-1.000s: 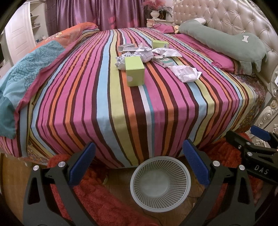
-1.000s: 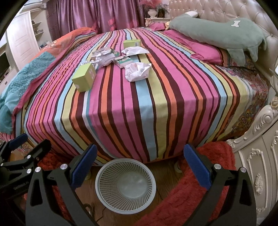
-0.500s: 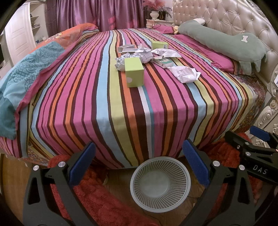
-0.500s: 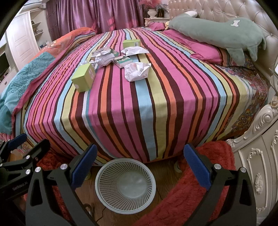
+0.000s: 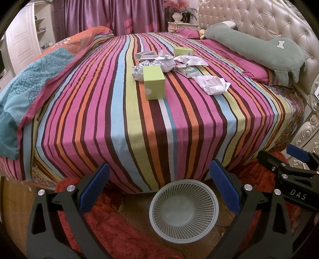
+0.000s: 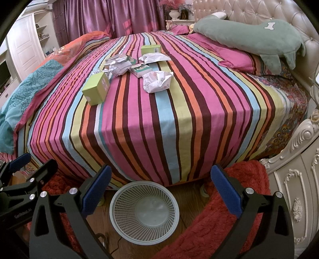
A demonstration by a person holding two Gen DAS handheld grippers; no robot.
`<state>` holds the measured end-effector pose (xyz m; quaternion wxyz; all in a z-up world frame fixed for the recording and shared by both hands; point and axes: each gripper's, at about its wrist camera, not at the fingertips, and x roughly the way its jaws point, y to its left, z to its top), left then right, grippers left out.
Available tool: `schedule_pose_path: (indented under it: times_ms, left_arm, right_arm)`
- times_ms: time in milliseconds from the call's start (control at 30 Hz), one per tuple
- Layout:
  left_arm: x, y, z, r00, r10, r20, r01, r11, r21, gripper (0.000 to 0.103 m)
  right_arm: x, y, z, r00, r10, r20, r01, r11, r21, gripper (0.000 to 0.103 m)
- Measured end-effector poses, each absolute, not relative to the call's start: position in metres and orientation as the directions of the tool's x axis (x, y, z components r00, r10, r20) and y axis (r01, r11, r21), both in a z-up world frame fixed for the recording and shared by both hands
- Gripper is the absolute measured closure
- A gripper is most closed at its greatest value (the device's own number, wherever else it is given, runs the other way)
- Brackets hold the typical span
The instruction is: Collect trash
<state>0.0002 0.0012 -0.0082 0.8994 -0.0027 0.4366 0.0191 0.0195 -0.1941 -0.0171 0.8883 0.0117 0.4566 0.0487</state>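
multicolour striped bed sheet (image 5: 139, 123), lime green box (image 5: 154, 82), white crumpled paper (image 5: 213, 84), white mesh basket (image 5: 183, 206), red rug (image 6: 229, 223), purple curtains (image 5: 119, 16), blue-padded fingers (image 5: 93, 187)

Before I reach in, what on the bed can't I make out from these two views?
- Print on the far green box: too small in both views.
- Foil wad, left wrist view: partly hidden behind the near green box.
- Small carton, right wrist view: near end covered by crumpled white paper.
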Motion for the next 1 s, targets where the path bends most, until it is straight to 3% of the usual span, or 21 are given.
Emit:
schedule_pose_path:
  times_ms: [1000]
  left_arm:
    - [0.015,0.009,-0.034,0.572,0.001,-0.820,-0.059,0.997,-0.040,0.006]
  right_arm:
    - [0.029,-0.197,-0.033,0.545,0.095,-0.833,-0.066,0.995,0.070,0.008]
